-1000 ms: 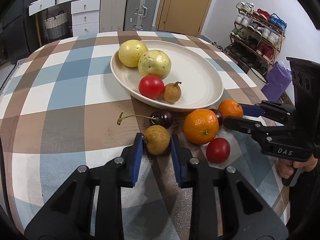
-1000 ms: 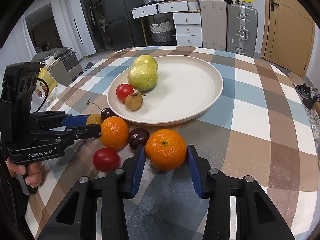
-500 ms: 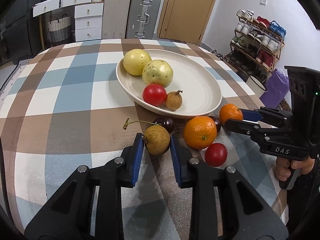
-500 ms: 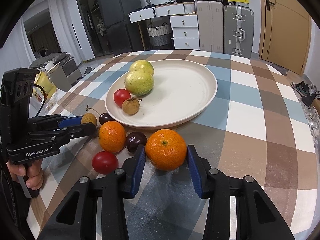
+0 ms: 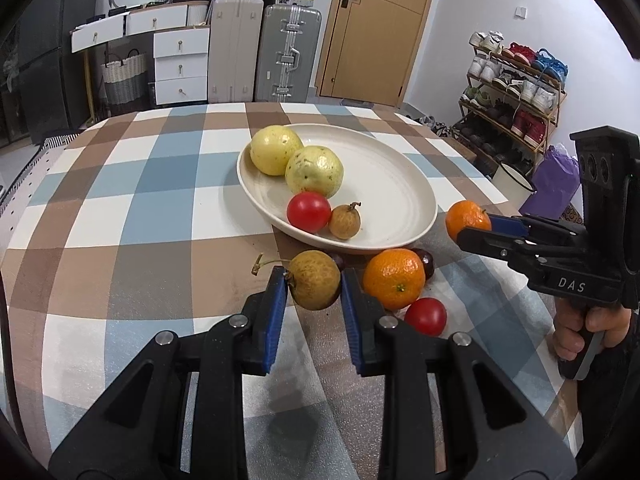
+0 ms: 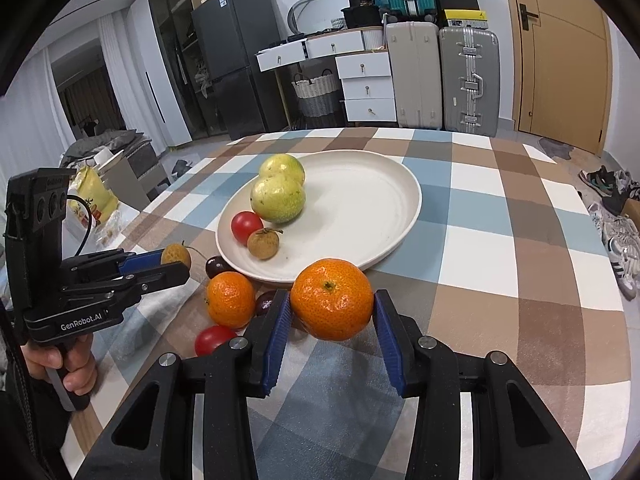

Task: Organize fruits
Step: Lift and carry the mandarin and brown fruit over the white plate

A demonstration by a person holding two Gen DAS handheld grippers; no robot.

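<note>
Two fruits are riding in my grippers, both held off the checked table [image 5: 120, 216].

My left gripper [image 5: 313, 286] is pinching the light, brittle-shelled longan [image 5: 314, 279] across its middle; my right gripper [image 6: 330, 308] is squeezing the soft mandarin [image 6: 331, 298] likewise. I am judging the plate [image 6: 384, 216] roomiest at its three o'clock side, past the near rim.

Oranges: two [image 5: 467, 219] [image 5: 394, 284]. Tomatoes: two [image 5: 309, 212] [image 5: 425, 315]. Longans: two [image 5: 314, 279] [image 5: 344, 221]. Yellow fruits: two [image 5: 276, 150] [image 5: 315, 171]. Cherries: two [image 6: 217, 267] [image 6: 265, 302]. Plate: one [image 5: 416, 216].
</note>
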